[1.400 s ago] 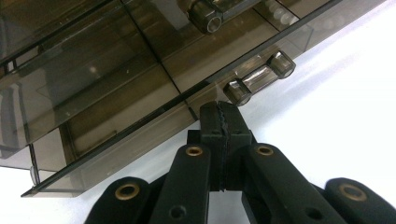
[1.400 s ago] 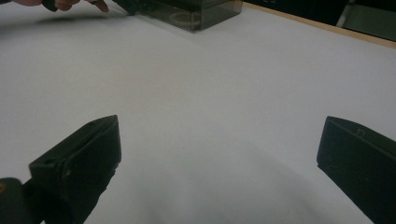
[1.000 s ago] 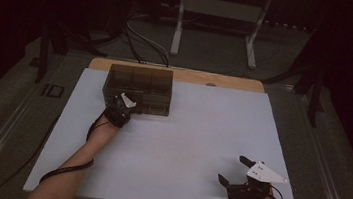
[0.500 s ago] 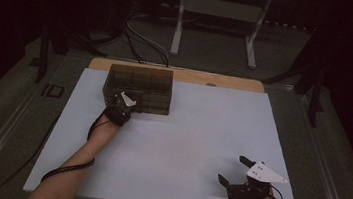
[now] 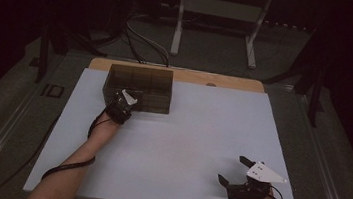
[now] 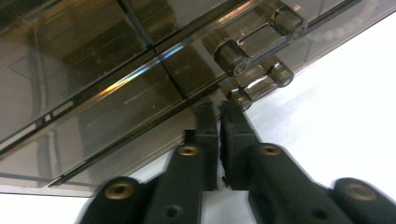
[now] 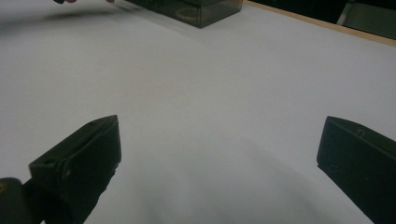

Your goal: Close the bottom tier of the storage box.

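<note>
Resting against the near wall of the smoked clear box [image 5: 138, 88], your left claw [image 5: 122, 104] has its jaws together, tips beside the box's latch [image 6: 254, 39], gripping nothing. The box sits at 11 o'clock on the white tabletop [image 5: 185, 140]. Your right claw [image 5: 236, 173], at 5 o'clock, is spread wide, empty.

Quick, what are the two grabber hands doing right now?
Left gripper: shut, tips at the latch of the smoky plastic box.
Right gripper: open, holding nothing, above the white table.
</note>
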Tool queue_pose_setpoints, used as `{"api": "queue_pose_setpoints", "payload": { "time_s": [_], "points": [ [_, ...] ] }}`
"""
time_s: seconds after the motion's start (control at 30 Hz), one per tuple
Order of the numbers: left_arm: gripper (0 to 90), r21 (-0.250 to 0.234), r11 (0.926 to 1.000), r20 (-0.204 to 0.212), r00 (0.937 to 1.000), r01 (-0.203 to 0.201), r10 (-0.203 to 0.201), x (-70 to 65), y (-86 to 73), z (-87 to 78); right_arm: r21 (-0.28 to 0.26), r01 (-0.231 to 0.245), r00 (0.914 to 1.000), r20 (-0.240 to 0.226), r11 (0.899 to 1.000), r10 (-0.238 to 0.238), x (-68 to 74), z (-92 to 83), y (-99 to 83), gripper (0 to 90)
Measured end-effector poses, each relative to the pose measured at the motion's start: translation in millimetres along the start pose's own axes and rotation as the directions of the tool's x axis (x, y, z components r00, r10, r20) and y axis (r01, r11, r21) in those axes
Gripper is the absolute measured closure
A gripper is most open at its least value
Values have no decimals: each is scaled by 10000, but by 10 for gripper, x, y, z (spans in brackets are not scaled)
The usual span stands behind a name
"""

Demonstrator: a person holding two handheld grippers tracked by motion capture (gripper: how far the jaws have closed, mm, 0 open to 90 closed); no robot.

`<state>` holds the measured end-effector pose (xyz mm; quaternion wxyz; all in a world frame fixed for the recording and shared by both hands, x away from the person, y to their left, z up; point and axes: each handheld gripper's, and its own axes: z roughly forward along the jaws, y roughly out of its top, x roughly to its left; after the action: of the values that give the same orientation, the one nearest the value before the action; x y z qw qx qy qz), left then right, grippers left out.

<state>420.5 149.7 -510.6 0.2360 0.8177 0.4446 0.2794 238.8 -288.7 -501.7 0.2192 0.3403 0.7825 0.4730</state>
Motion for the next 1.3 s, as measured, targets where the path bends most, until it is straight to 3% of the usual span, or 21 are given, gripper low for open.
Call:
{"api": "queue_pose_setpoints", "payload": {
  "time_s": [0.3, 0.4, 0.83, 1.1, 1.3],
  "points": [
    [900, 89, 9993, 39, 9994, -351, 351, -7, 62, -21, 0, 6, 10000, -7, 10000, -6, 0, 1, 0, 0],
    [900, -74, 9994, 40, 9994, -329, 329, -2, 82, -34, 5, 1, 10000, -6, 10000, -1, 2, 4, 0, 0],
    [900, 27, 9995, 210, 9993, -323, 322, 4, 104, -30, 6, 23, 10000, -8, 10000, -23, 3, 0, 0, 0],
    [900, 23, 10000, 452, 9990, -69, 68, -29, 49, -67, 17, -2, 10000, 19, 10000, 2, -1, -5, -3, 0],
    [870, -8, 9994, 903, 9954, 339, -336, -25, -7, -146, 11, 10, 10000, 15, 10000, -10, 1, -5, -1, 0]
  ]
}}
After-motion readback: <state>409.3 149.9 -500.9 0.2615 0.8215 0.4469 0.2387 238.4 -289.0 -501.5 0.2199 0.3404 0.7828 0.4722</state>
